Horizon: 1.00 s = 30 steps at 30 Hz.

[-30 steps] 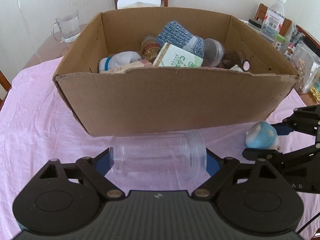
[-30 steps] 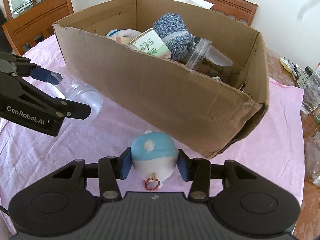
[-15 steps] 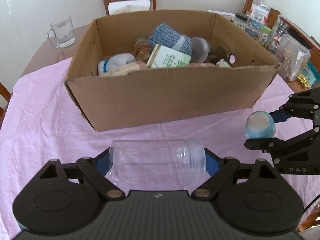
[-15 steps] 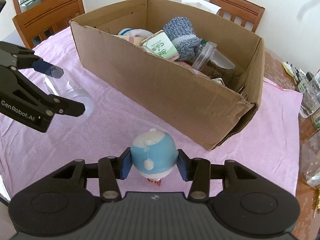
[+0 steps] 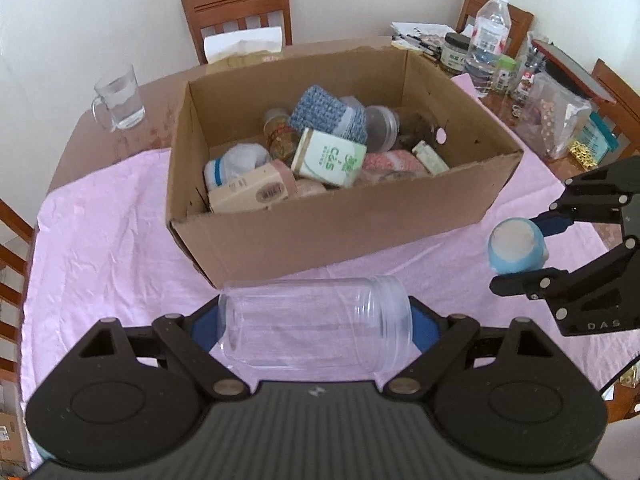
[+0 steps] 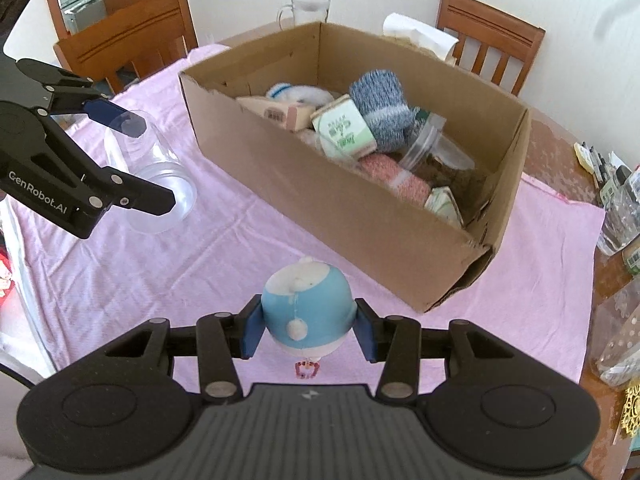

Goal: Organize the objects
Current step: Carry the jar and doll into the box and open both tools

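Pink cloth (image 5: 104,248) covers the table, with an open cardboard box (image 5: 344,224) at its middle and both loaded grippers held on the near side of it.

Wooden chairs (image 5: 236,8) stand beyond the box's far wall, a glass mug (image 5: 118,98) sits off its far left corner on bare tabletop, and bottles, jars and bags (image 5: 520,72) crowd the table past its right end. Inside the box lie a blue knitted sock (image 5: 328,114), a white sock (image 5: 236,162), small cartons (image 5: 328,158) and a capped jar (image 5: 382,122). Its tall near wall stands between the grippers and that pile. Near the box's front left corner, the left gripper (image 5: 316,322) clamps a clear plastic jar (image 5: 316,332) lying sideways, end to end. Before the box's right front corner, the right gripper (image 6: 308,330) squeezes a blue-and-white round toy (image 6: 308,306) by its sides.
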Each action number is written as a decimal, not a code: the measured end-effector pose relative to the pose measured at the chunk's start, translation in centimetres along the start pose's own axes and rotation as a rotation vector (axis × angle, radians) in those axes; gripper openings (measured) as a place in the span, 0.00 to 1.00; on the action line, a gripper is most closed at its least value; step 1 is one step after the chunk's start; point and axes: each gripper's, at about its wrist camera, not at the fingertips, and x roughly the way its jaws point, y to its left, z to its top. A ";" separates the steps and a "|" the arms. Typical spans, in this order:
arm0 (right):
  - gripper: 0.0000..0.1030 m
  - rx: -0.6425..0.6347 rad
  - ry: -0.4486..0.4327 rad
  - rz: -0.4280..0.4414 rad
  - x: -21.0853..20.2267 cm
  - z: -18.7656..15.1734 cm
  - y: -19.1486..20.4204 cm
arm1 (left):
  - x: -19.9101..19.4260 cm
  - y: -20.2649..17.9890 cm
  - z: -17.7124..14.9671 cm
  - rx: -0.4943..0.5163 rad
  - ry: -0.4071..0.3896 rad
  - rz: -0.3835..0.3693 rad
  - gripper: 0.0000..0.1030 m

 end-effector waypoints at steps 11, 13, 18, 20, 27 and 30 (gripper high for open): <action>0.50 -0.012 -0.081 0.005 -4.9 2.1 -0.4 | -2.6 0.7 3.8 0.030 -0.075 -0.022 0.87; 0.50 -0.014 -0.101 -0.004 -5.5 2.7 -0.6 | -2.7 1.1 5.3 0.036 -0.102 -0.017 0.87; 0.50 0.005 -0.141 -0.034 -6.3 4.4 -1.9 | -1.2 2.1 9.8 0.049 -0.156 0.018 0.88; 0.50 0.018 -0.148 -0.044 -6.4 5.1 -2.5 | -0.1 2.5 11.5 0.056 -0.170 0.037 0.88; 0.50 0.041 -0.154 -0.074 -5.2 6.8 -4.0 | 3.0 4.3 14.2 0.025 -0.166 0.127 0.96; 0.50 0.041 -0.146 -0.075 -4.5 7.1 -4.4 | 3.0 4.9 13.4 0.007 -0.161 0.104 0.96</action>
